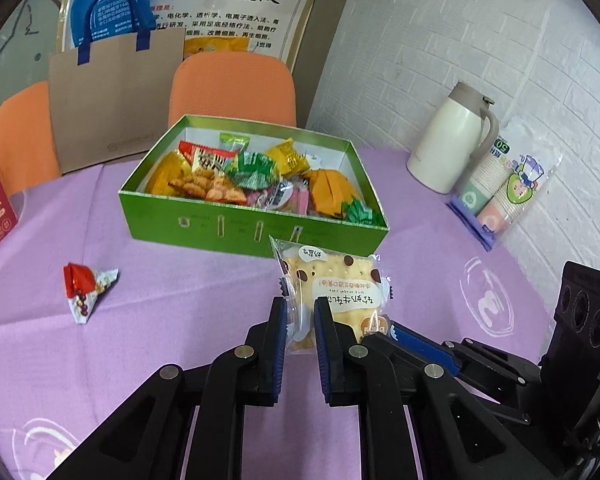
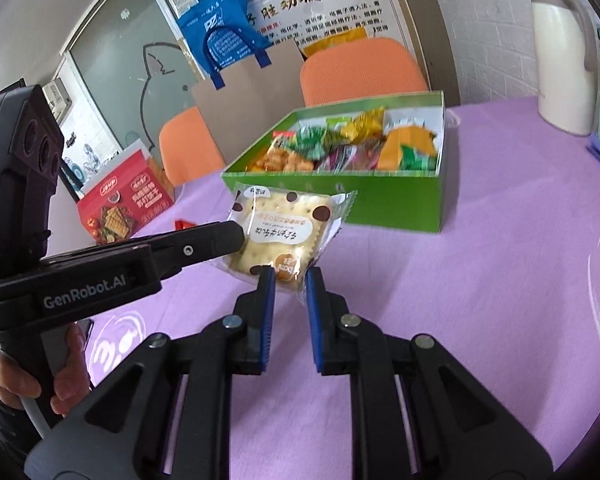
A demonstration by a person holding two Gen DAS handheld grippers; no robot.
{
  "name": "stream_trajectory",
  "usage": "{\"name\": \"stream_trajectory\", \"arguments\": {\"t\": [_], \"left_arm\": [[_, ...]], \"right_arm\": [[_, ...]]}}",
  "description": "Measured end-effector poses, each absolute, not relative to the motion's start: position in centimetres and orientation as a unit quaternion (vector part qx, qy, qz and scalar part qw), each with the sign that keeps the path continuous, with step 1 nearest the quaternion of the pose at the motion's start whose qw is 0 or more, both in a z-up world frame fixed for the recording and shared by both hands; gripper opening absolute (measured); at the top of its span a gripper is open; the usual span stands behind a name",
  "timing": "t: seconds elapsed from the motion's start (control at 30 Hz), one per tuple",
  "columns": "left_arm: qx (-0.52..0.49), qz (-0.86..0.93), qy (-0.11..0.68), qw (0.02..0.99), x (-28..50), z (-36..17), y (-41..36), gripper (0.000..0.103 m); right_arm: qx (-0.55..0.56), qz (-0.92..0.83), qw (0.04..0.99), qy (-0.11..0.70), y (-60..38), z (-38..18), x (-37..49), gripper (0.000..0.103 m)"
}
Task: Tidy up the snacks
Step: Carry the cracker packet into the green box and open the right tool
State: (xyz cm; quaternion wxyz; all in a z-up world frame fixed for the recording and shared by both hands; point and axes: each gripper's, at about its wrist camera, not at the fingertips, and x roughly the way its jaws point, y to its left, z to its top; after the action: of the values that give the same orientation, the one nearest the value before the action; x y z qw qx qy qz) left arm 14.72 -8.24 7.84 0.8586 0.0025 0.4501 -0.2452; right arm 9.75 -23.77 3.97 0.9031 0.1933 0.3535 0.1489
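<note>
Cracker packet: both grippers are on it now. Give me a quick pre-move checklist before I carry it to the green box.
1. Left gripper grip: fingers closed on the near edge of the cracker packet. Ok.
2. Right gripper grip: fingers pinch the packet's near corner and wrapper seam. Ok, but a thin hold.
3. Packet off the purple tablecloth: cannot tell.
4. Room in the green box: already heaped with snacks, bare floor only at the far corner. Cannot tell.
5. Path to the box: nothing stands between packet and front wall. Ok.
6. Leftovers: red triangular snack lies loose on the cloth. Not ok.
</note>
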Motion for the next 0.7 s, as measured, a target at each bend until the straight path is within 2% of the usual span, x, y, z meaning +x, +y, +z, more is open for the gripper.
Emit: {"name": "stream_trajectory", "arguments": {"t": [0.47, 0.57, 0.6, 0.63, 0.67, 0.7], "left_arm": [[-0.012, -0.259, 0.449, 0.855, 24.4, 7.9, -12.7, 0.013], [0.002, -0.250, 0.449, 0.858, 26.0, 6.9, -13.4, 0.015], [0.003, -0.247, 0.452, 0.857, 26.5, 6.6, -13.4, 0.024], [0.002, -0.238, 0.458, 0.856, 26.7, 6.2, -13.3, 0.045], [-0.001, -0.232, 0.460, 0.857, 26.8, 5.9, -13.0, 0.058], [-0.010, -0.224, 0.453, 0.863, 26.7, 5.8, -12.5, 0.078]], "right_arm": [[0.173, 0.108, 0.923, 0.325, -27.7, 4.4, 18.4, 0.019], [0.153, 0.090, 0.929, 0.324, -27.9, 3.3, 20.4, 0.028], [0.141, 0.089, 0.929, 0.331, -27.8, 2.9, 20.9, 0.044], [0.129, 0.092, 0.929, 0.335, -27.6, 2.5, 21.1, 0.062], [0.119, 0.095, 0.931, 0.330, -27.5, 2.3, 20.9, 0.067], [0.112, 0.092, 0.936, 0.322, -27.6, 2.2, 20.5, 0.071]]}}
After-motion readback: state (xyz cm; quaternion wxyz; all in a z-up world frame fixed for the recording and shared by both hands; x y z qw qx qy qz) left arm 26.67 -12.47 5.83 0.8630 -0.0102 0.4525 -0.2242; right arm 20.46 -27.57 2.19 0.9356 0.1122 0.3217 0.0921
